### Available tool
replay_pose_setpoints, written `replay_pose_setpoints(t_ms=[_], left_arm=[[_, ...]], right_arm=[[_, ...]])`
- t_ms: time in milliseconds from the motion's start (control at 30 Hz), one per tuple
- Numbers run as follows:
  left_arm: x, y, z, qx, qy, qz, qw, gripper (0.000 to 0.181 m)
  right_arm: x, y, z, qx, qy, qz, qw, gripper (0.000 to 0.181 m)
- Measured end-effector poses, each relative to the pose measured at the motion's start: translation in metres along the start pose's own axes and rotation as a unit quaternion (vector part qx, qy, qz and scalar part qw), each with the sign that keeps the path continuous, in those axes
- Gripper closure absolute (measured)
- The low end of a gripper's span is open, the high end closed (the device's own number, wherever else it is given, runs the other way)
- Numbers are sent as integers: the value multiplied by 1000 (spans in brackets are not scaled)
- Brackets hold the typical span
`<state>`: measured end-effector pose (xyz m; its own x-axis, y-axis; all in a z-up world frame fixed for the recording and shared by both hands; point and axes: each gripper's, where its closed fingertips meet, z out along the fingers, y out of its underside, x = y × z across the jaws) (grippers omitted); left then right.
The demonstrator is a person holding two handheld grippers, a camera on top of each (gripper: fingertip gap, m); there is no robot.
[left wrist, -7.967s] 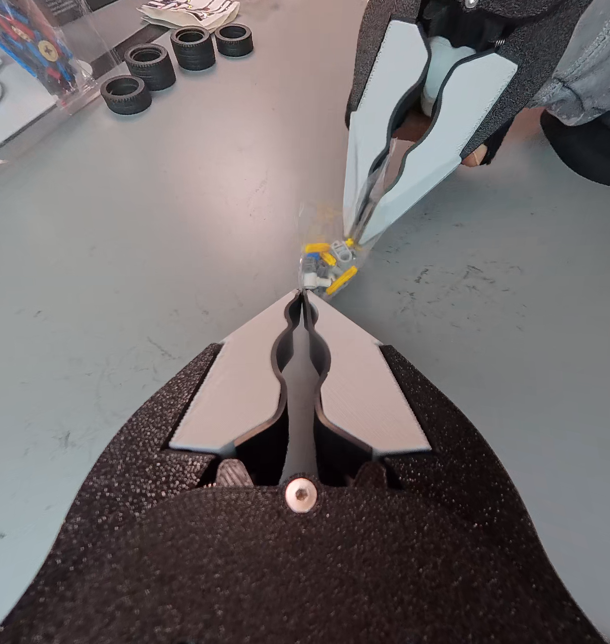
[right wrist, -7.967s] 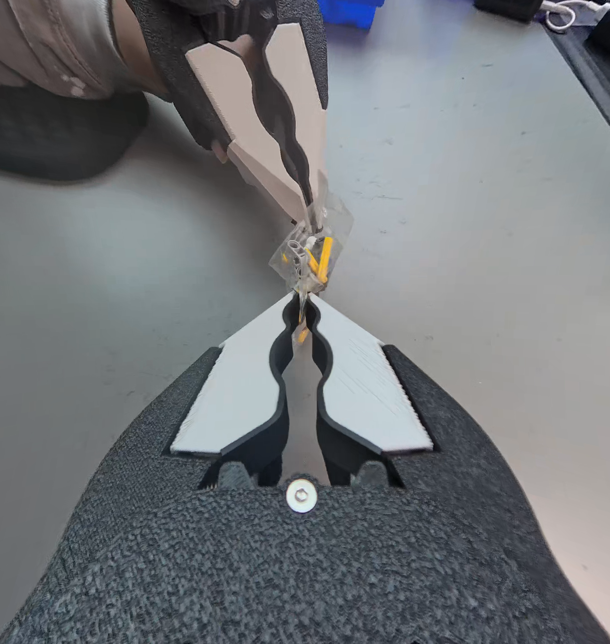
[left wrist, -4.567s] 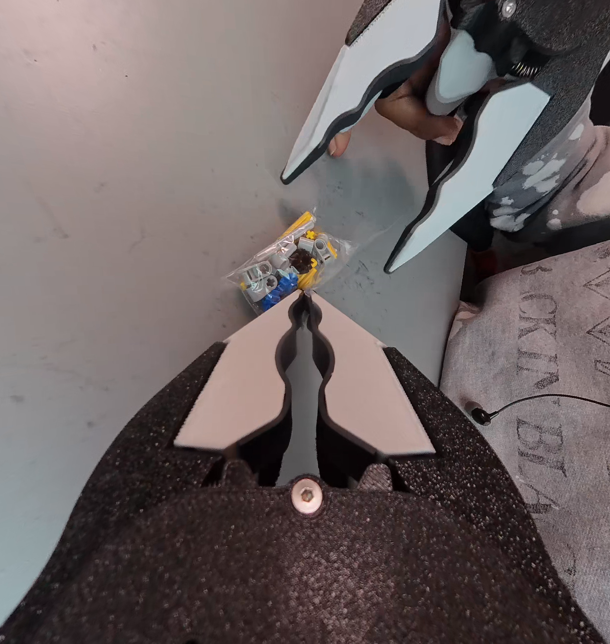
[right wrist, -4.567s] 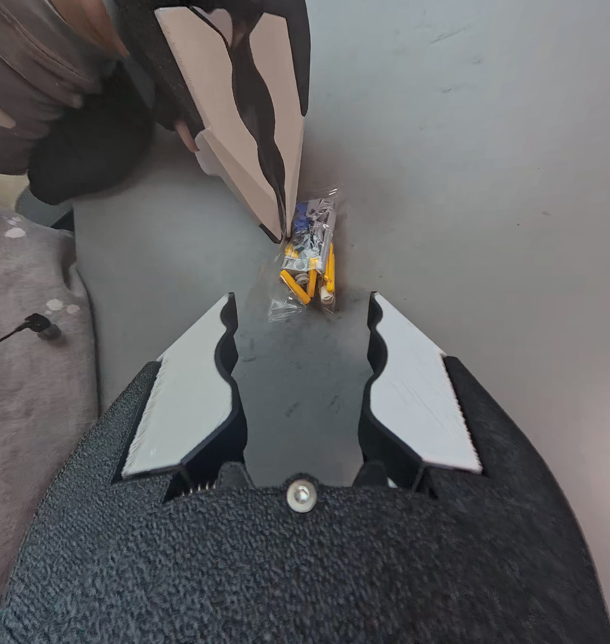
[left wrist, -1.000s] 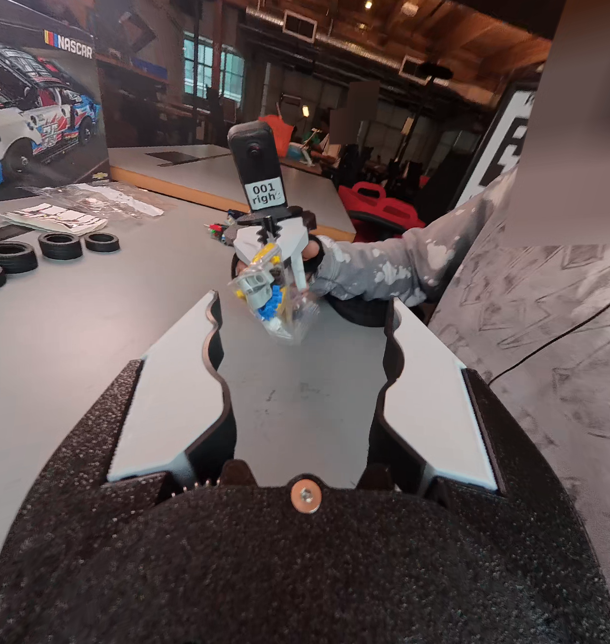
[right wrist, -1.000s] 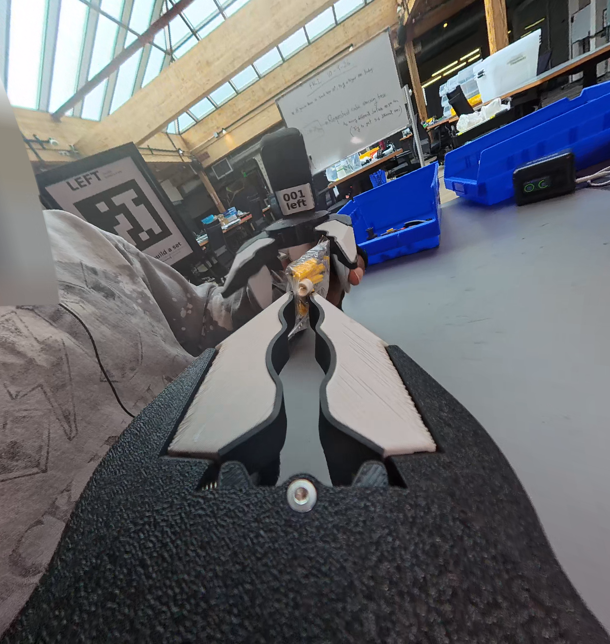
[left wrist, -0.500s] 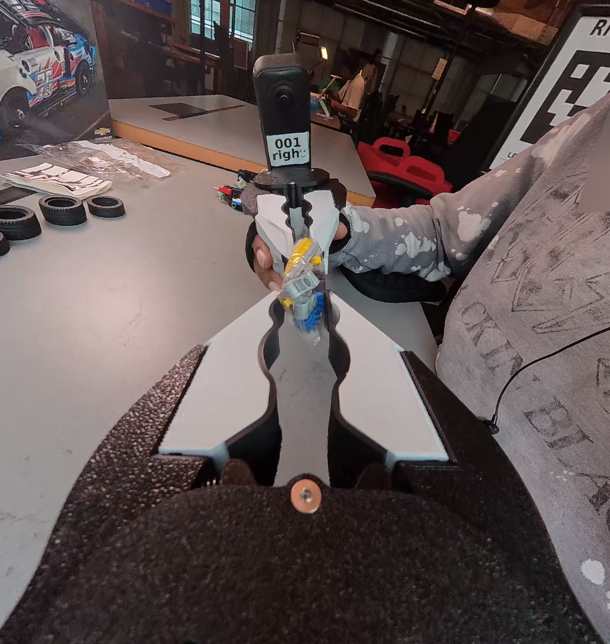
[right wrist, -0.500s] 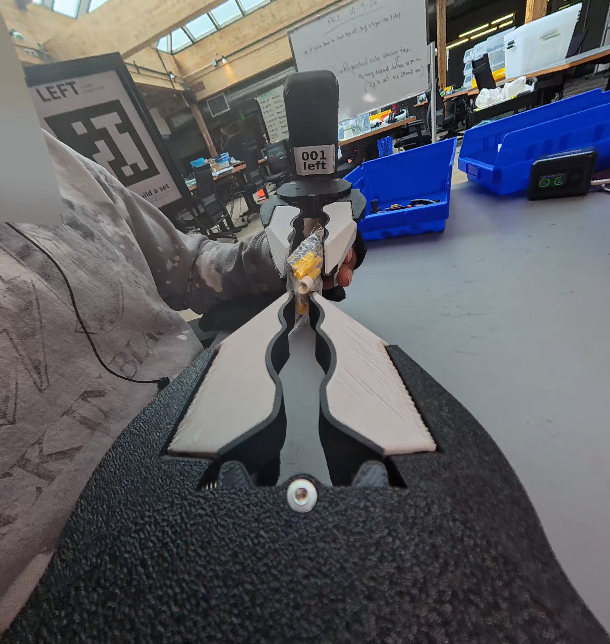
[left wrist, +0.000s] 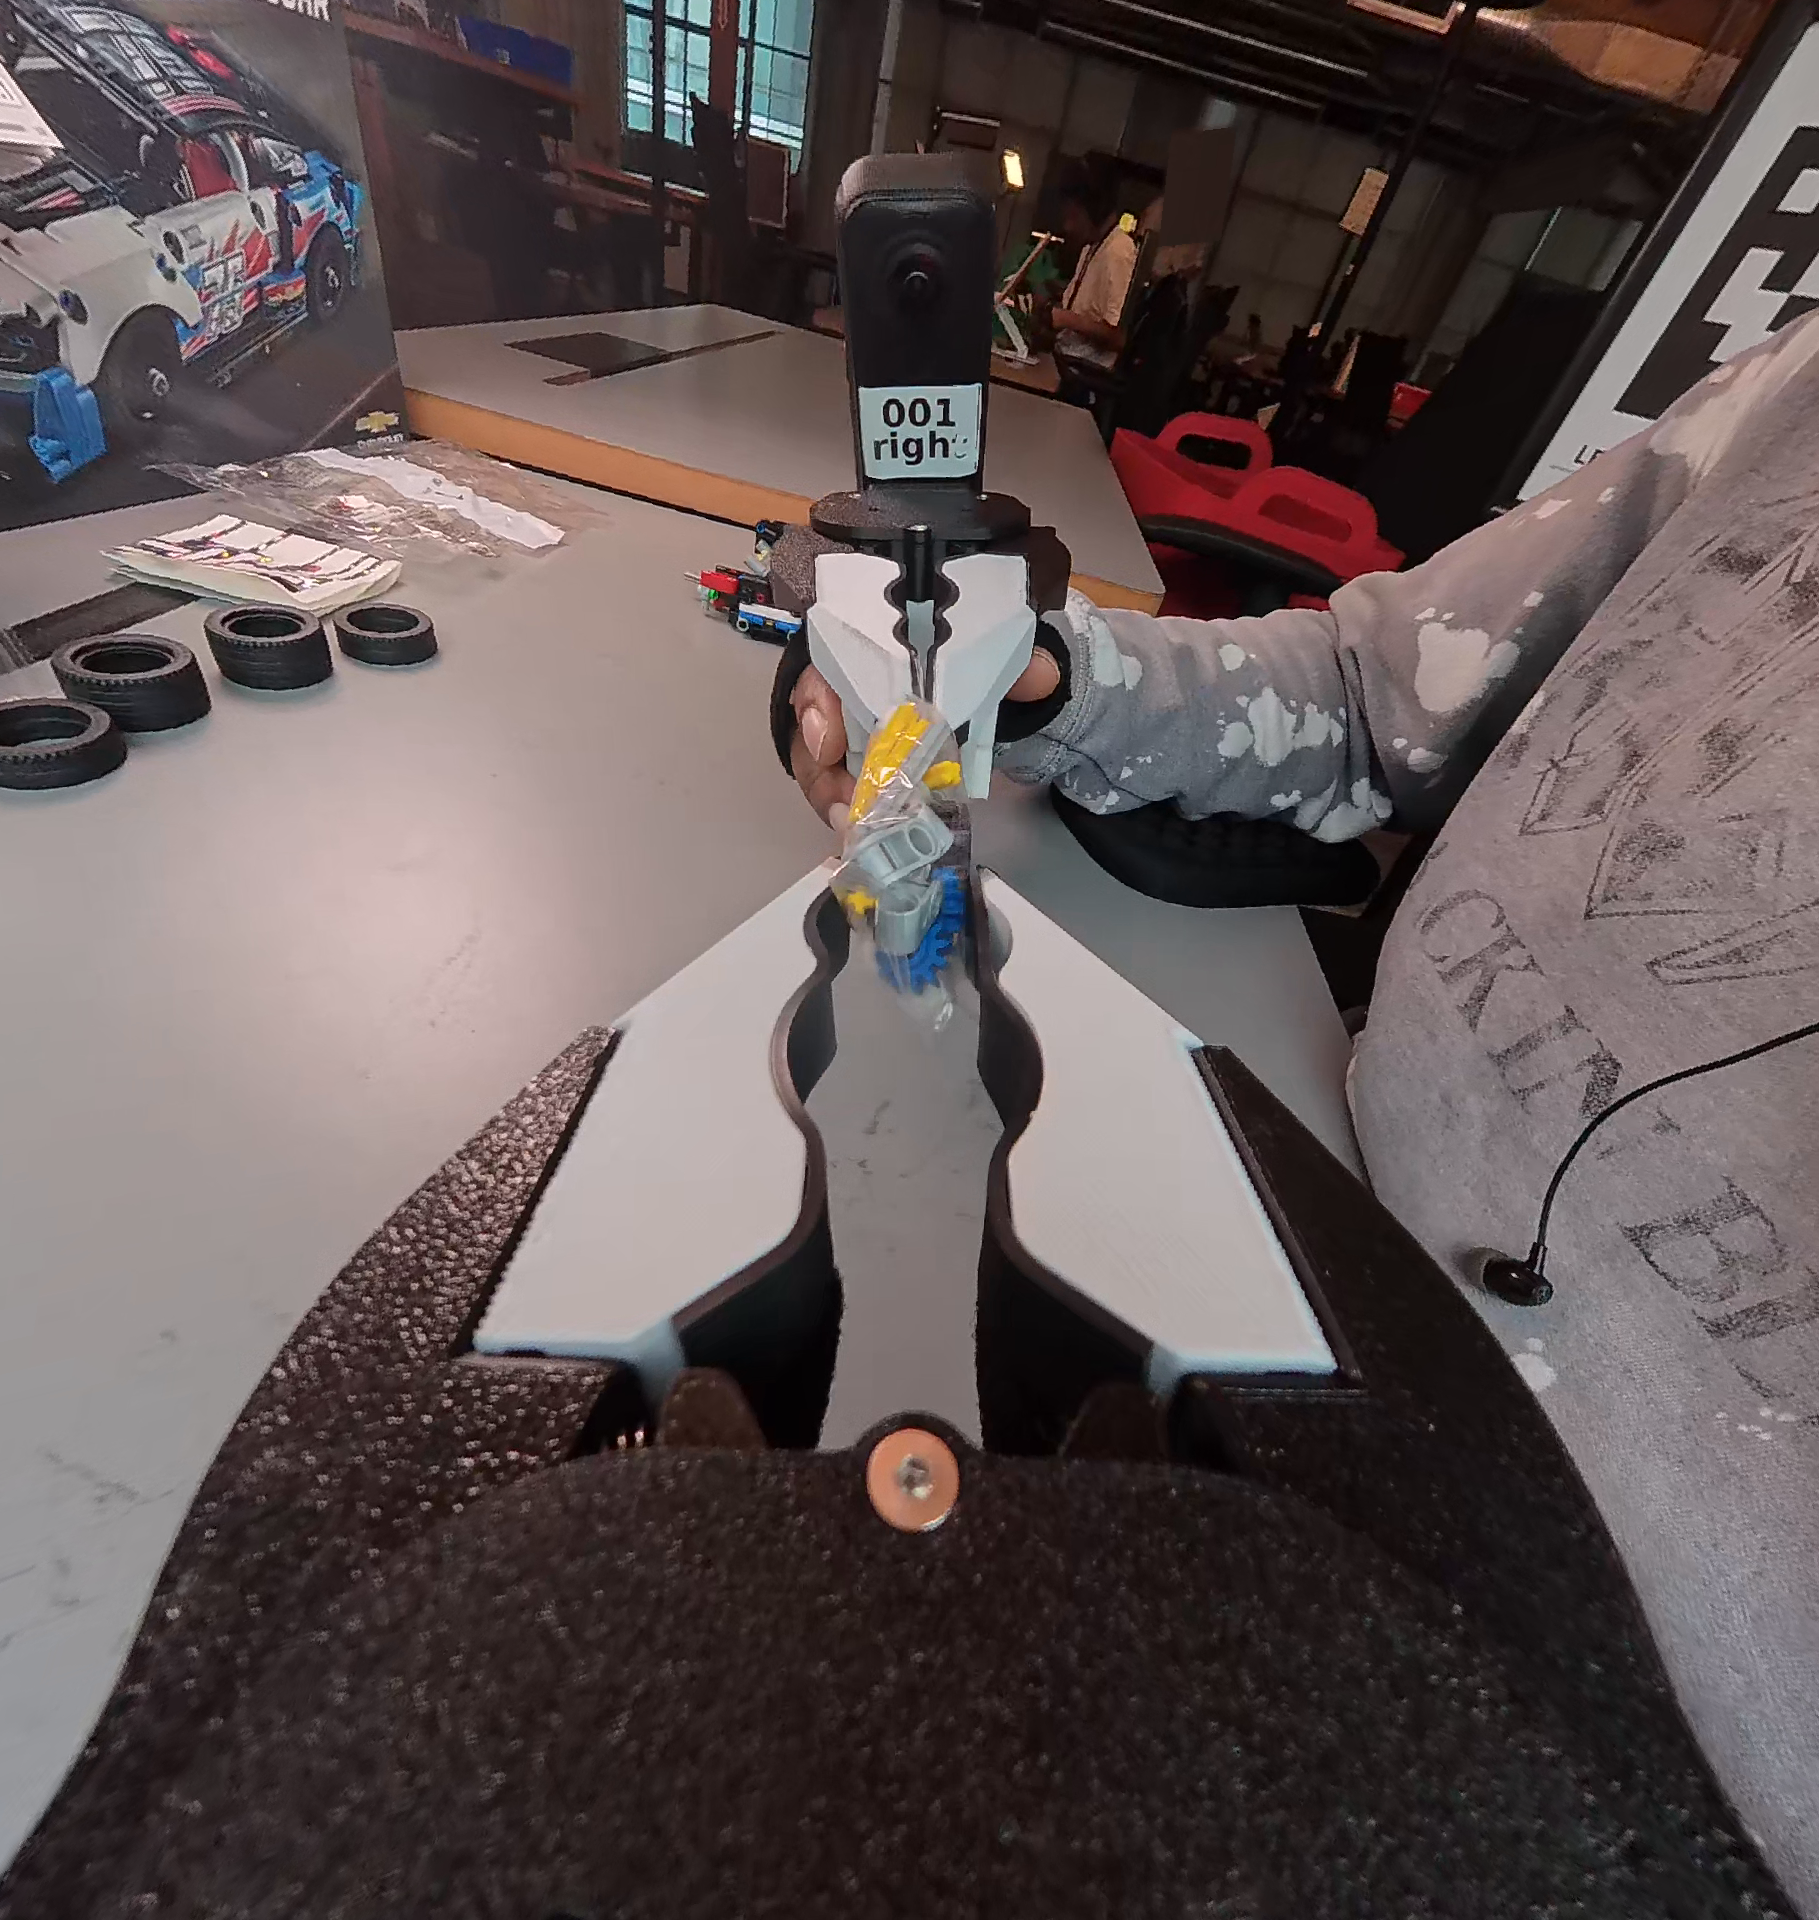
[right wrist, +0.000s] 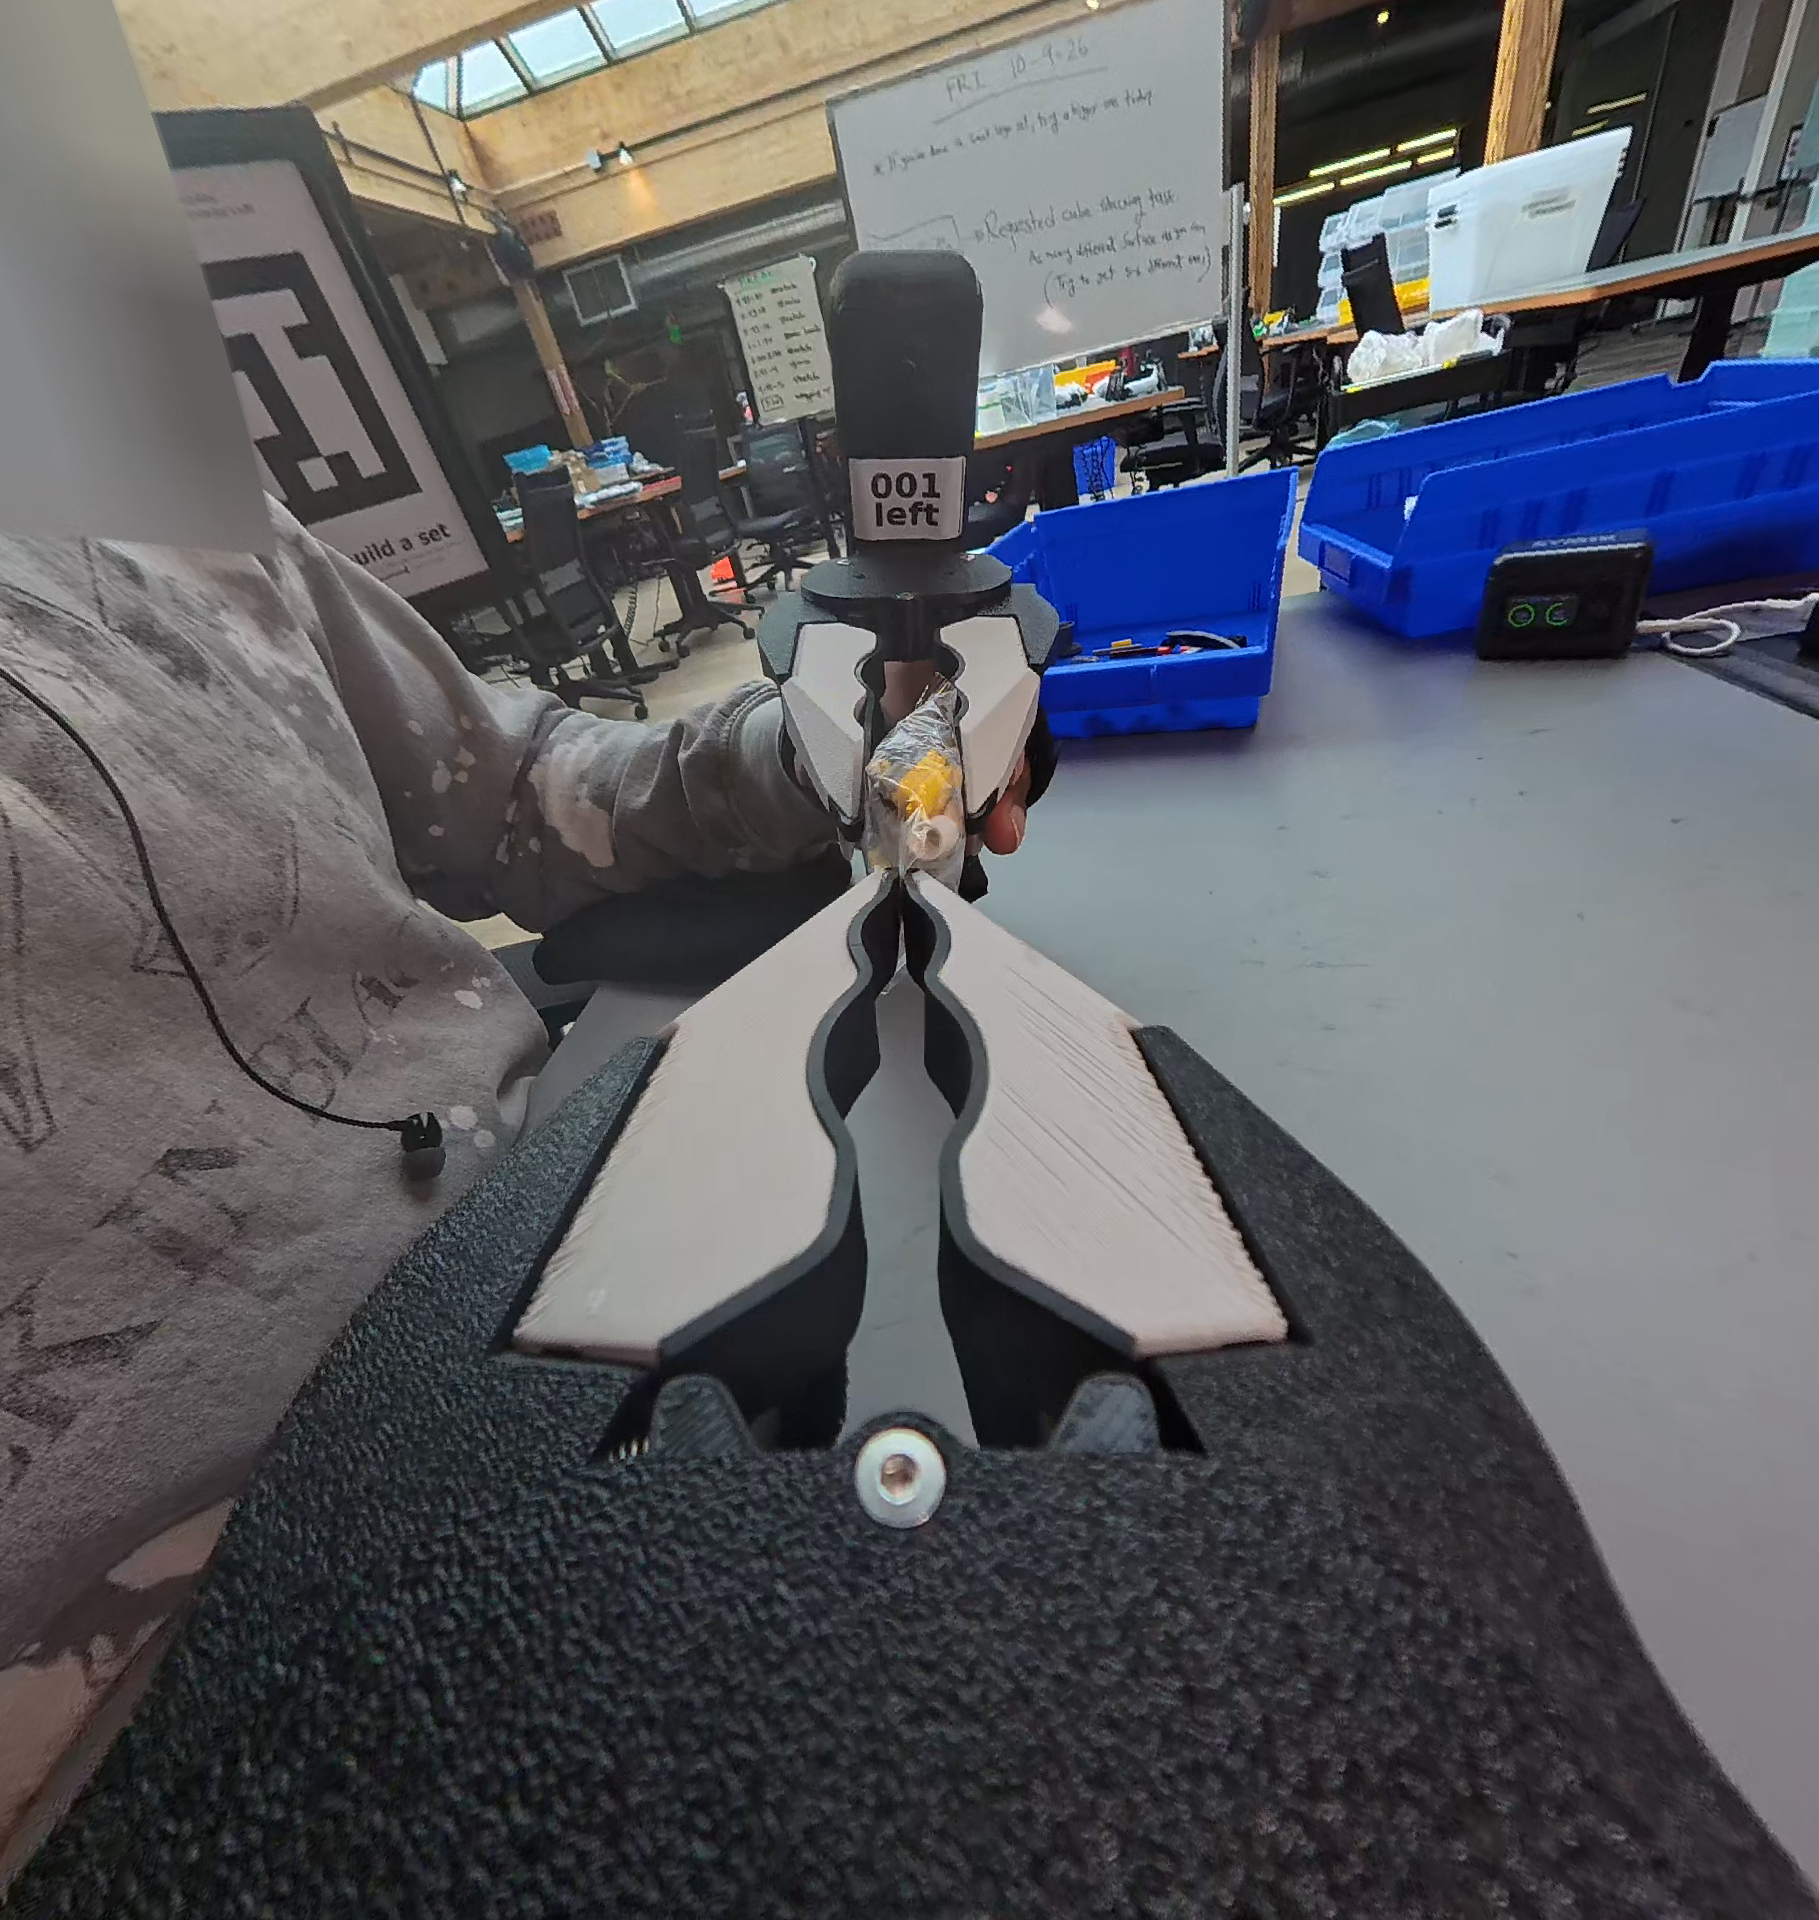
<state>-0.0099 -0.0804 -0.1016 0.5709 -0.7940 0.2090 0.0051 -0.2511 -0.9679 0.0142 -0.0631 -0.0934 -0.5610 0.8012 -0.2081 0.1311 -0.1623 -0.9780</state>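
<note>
A small clear plastic bag of yellow, grey and blue building-toy parts hangs in the air above the grey table, stretched between both grippers. My left gripper is closed around the bulky end with the blue and grey parts. My right gripper is shut on the thin edge at the other end of the bag. The two grippers face each other tip to tip. The right gripper shows beyond the bag in the left wrist view, and the left gripper beyond it in the right wrist view.
Several black tyres, sticker sheets and a box with a car picture lie at the table's far left. Small bricks lie behind the right gripper. Blue bins and a black device stand farther off. The person's grey sweatshirt is close by. My hands' fingertips stand some 4 cm from each other.
The bag went from the table into the air, held by the right gripper. In the last second the left gripper's open fingers closed around the bag's free end.
</note>
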Motion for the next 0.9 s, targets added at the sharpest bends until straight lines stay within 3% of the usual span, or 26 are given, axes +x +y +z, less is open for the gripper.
replay_pose_setpoints(t_ms=[300,700,733,800,900], left_arm=[[1,-12,-2,7,-17,31,999,162],[-1,-9,-4,9,-18,21,1000,167],[-2,-10,-8,17,-16,16,1000,167],[-2,-11,-12,30,-8,7,999,167],[5,-8,-6,29,13,7,999,167]], right_arm=[[-3,-12,-3,-15,15,-58,998,181],[2,-7,-11,-18,16,-27,999,181],[6,-9,-15,-13,27,-26,999,177],[8,-8,-17,-19,36,-26,999,144],[1,-4,-2,-18,23,-20,999,122]])
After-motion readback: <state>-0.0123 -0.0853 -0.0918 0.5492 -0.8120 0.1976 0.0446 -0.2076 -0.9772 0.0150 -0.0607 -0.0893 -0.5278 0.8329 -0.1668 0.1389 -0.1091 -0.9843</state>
